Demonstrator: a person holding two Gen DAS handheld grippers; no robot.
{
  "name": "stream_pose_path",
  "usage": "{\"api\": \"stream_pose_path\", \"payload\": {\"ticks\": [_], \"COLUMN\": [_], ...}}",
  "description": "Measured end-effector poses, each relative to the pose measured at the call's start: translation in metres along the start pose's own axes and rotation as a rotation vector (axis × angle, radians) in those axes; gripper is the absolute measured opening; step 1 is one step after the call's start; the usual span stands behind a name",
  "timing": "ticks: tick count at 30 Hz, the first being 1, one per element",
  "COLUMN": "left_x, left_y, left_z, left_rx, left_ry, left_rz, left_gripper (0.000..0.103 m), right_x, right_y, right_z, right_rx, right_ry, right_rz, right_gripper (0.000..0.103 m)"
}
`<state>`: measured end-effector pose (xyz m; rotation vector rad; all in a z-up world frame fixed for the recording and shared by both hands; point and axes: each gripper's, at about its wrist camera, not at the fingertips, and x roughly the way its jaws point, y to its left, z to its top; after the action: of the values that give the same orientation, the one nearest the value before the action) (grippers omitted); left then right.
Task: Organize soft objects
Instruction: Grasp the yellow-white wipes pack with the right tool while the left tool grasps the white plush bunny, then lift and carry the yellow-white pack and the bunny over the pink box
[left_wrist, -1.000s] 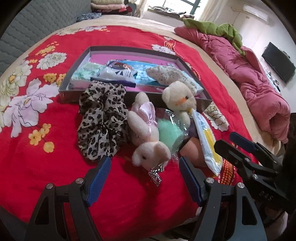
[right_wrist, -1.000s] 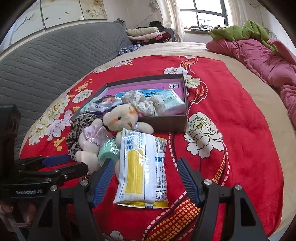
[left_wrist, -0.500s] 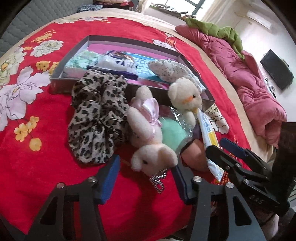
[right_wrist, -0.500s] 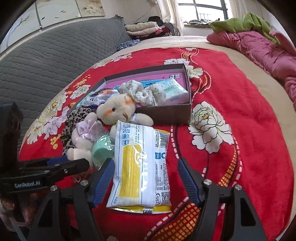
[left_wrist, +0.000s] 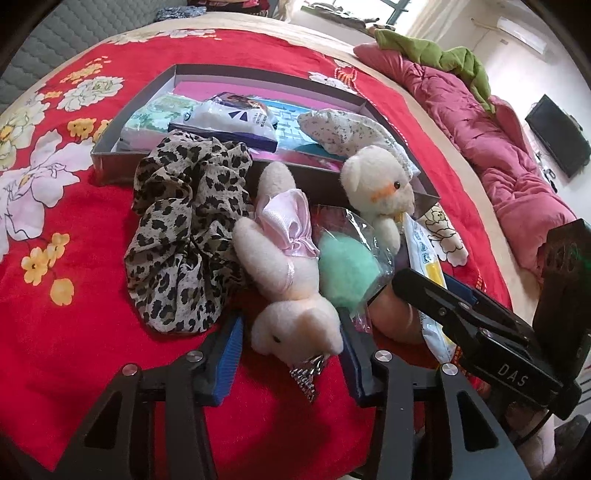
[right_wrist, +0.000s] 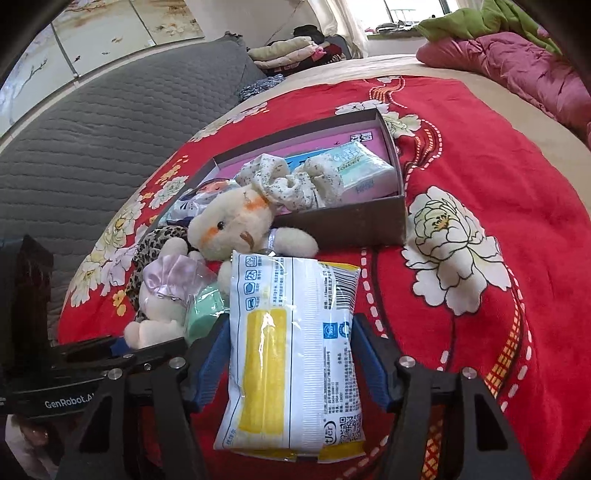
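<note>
A bed covered with a red floral blanket (left_wrist: 66, 354) carries a shallow dark box (left_wrist: 110, 158) and a loose pile of soft things in front of it.

Going left to right in the left wrist view: inside the box lie a pale green tissue pack (left_wrist: 155, 114), a white and purple packet (left_wrist: 236, 118) and a small flowered cloth item (left_wrist: 343, 129). These look already sorted.

In front of the box, on the blanket, a leopard-print scrunchie (left_wrist: 181, 236) lies at the left of the pile. Touching its right side is a pink-dressed plush rabbit (left_wrist: 288, 280), lying with its head toward the camera. The left gripper (left_wrist: 291, 347) straddles that head; its jaws are closing, with the head between the blue pads, which appear just beside it and not yet pressing. Next comes a mint-green item in clear wrap (left_wrist: 343, 269), then a cream plush bear (left_wrist: 380, 184) leaning against the box's front wall.

Farthest right is a white and yellow packet (right_wrist: 291, 354), lying flat on the blanket. The right gripper (right_wrist: 291, 369) sits over its near half; its jaws are closing too, one pad on each side of the packet, seemingly near but not yet squeezing it.

Judging by this, the task is partly done: three or so items are boxed, while the scrunchie, rabbit, green item, bear and packet remain outside. Two pickups appear to be starting.
</note>
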<state>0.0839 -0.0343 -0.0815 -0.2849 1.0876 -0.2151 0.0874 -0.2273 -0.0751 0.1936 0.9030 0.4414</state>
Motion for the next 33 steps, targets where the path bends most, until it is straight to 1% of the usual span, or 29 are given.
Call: {"api": "stream_pose_path", "payload": {"ticks": [5,9,13,16,23,25,33], "left_x": [0.003,0.006,0.006,0.005,-0.006,-0.009,-0.031], "left_y": [0.001,-0.001,-0.003,-0.004,-0.01,-0.011,-0.012], "left_z": [0.002,0.005,0.005,0.005,0.002,0.002,0.004], "left_rx": [-0.01,-0.01,-0.005,0.002,0.021,0.021,0.021], "left_ry": [0.0,0.002,-0.002,-0.002,-0.022,-0.027,-0.081], "left_rz": [0.003,0.007,0.01,0.014,0.005,0.002,0.0], "left_gripper": [0.045,0.042,0.04,0.04,0.039,0.037,0.037], "right_x": [-0.001,-0.007,-0.016,-0.024,-0.034,-0.036,-0.046], "right_y": [-0.006,-0.006,-0.006,-0.011,-0.022,-0.025,-0.024], "right_z": [0.0,0.001,0.003,0.006,0.01,0.011,0.012], "right_rx": [0.01,-0.009,-0.033,-0.018,0.016,0.023,0.017], "right_ry": [-0.006,-0.027,-0.05,-0.068,-0.115,-0.121,-0.154], "right_rz": [0.027,0.021,0.011,0.019,-0.014,-0.008,-0.018], "right_gripper": [0.057,0.053,0.052,0.052,0.052,0.052,0.052]}}
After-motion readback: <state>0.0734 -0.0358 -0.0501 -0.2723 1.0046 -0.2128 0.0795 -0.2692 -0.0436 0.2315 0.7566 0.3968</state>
